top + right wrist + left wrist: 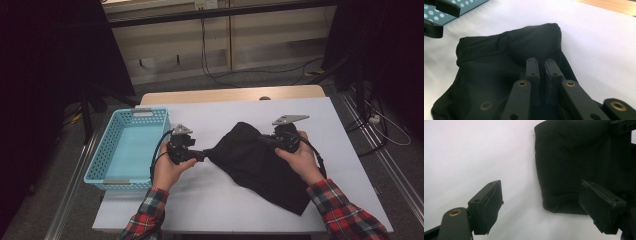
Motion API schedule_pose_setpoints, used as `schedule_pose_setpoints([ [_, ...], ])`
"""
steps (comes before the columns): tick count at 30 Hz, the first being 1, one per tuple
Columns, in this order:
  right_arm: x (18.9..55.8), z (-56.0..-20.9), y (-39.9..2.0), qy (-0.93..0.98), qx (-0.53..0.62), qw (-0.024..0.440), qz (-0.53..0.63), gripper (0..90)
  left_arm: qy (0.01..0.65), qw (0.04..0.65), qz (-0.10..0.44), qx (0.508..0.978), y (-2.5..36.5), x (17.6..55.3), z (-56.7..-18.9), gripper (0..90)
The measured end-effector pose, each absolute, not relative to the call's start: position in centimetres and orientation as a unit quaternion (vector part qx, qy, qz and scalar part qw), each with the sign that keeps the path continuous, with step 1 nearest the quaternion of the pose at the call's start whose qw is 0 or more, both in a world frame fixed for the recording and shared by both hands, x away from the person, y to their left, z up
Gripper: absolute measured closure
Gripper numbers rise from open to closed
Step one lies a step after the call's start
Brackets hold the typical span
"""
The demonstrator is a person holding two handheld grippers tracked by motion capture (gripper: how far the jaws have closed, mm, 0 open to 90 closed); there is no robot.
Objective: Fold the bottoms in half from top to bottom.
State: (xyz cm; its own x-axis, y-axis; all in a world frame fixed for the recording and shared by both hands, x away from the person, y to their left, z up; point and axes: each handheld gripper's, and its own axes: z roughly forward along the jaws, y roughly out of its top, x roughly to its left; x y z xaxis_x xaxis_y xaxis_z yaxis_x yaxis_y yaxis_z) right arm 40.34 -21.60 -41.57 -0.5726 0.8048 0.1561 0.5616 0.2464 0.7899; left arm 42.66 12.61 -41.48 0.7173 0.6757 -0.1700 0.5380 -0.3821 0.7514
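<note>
We count 1 black cloth [260, 162] on the table, crumpled, no 2nd piece. We count 1 blue basket [111, 150] w/ perforated walls, at the table's left edge. We count 2 grippers: left gripper [202, 155] and right gripper [267, 141], each w/ 2 black jaws, so 4 jaws total. We count 2 hands, 2 plaid sleeves, 1 table [330, 125] w/ 1 white cover.

Black cloth [260, 162]; turquoise basket [102, 157]; white table cover [210, 200]; red plaid sleeves [345, 212].
</note>
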Motion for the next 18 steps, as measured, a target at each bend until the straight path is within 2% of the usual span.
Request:
schedule_pose_setpoints([
  [18, 38.8, -41.4, -24.2, 0.769, 0.453, 0.141, 0.428, 84.1, 0.362, 0.422, 0.081, 0.827, 12.0, 42.8, -41.2, 18.5],
])
